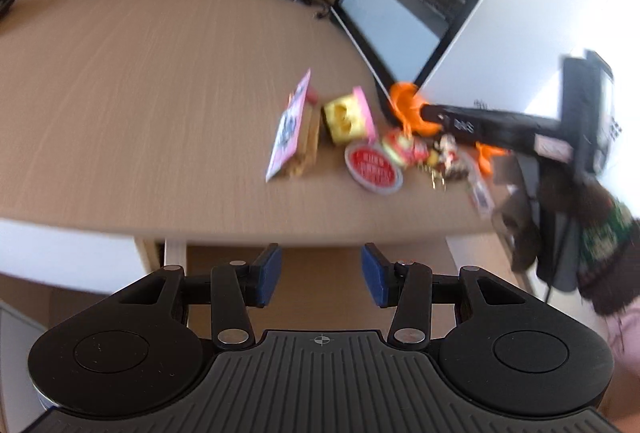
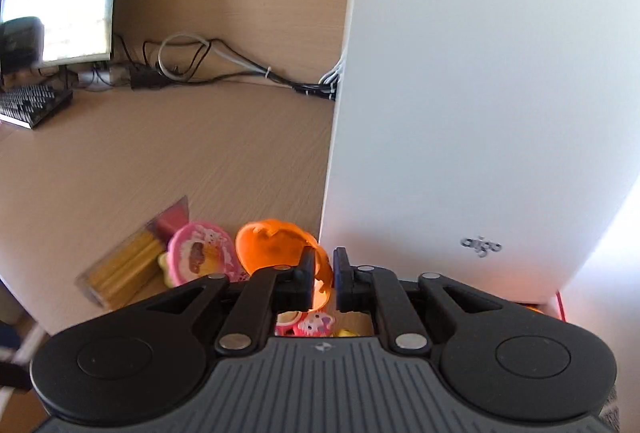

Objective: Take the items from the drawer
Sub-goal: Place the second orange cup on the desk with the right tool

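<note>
Right gripper (image 2: 323, 279) clamps the rim of the orange bowl (image 2: 276, 243) beside the white computer case (image 2: 480, 113); left gripper (image 1: 321, 275) hangs spread and empty. Risk: the thin rim slips, dropping it onto the 2 nearest toys

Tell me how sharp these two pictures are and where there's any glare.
Left wrist view: motion blur smears the toys and the right gripper, while the left gripper stays crisp. Right wrist view: sharper overall; the white case washes out at its lower right, the monitor is blown out, and fisheye bends the desk edges.
</note>
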### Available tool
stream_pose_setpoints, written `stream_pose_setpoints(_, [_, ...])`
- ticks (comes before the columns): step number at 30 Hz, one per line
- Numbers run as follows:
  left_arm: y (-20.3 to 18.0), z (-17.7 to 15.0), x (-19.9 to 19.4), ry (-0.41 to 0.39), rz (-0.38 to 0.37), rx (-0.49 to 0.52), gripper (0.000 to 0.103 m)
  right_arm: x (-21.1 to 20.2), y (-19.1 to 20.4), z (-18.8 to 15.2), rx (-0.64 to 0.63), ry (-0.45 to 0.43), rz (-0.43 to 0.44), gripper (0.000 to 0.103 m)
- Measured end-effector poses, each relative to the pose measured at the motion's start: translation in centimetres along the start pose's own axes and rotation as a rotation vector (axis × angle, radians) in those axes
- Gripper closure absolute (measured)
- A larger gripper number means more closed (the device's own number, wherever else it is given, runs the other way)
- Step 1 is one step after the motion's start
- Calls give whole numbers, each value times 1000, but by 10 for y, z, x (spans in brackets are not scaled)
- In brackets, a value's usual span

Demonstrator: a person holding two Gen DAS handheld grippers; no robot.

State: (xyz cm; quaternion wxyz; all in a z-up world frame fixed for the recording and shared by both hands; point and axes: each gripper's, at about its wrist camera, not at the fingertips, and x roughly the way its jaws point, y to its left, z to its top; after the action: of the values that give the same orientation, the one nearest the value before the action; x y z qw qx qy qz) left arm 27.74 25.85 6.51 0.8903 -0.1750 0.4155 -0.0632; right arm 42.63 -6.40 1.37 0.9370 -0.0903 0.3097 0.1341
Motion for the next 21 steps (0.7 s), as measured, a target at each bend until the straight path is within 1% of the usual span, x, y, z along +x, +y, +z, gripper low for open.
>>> stream_pose_setpoints(1, [0, -3, 1, 12, -6, 7, 55, 5, 1, 0, -5, 22, -13, 89])
stream_pose_setpoints(2, [-1, -7, 2, 25, -14, 15, 55, 8, 1, -1, 4, 37, -16, 86])
stream_pose_setpoints(4, [-4, -12, 7, 54, -33, 29, 55, 3, -4, -1, 40, 43, -9, 83])
stream_pose_setpoints(6, [-9, -18, 11, 86, -58, 49, 55, -9, -8, -2, 62, 39, 4, 80])
stream_pose_setpoints(8, [-19, -21, 19, 127, -83, 91, 55, -23, -14, -3, 78, 43, 17, 78])
stream_pose_setpoints(10, [-29, -25, 29, 175, -112, 141, 55, -38, -23, -6, 102, 61, 31, 75])
stream_pose_setpoints(11, [-35, -27, 36, 208, -132, 164, 55, -46, -28, -8, 121, 74, 40, 71])
stream_pose_setpoints(12, [-40, -30, 43, 246, -154, 184, 55, -53, -32, -13, 140, 92, 51, 66])
stream_pose_setpoints(14, [-53, -38, 58, 324, -199, 232, 55, -66, -37, -25, 169, 129, 70, 65])
stream_pose_setpoints(17, [-73, -53, 76, 414, -250, 301, 55, -82, -42, -48, 180, 133, 51, 65])
stream_pose_setpoints(18, [-78, -57, 81, 437, -263, 321, 55, -88, -44, -55, 184, 135, 37, 64])
stream_pose_setpoints(19, [-83, -61, 87, 459, -269, 338, 55, -92, -47, -61, 194, 139, 24, 62])
stream_pose_setpoints(20, [-88, -65, 92, 479, -266, 352, 55, -97, -49, -68, 204, 148, 16, 57])
stream_pose_setpoints(21, [-93, -67, 100, 500, -258, 365, 55, -102, -52, -76, 210, 165, 13, 56])
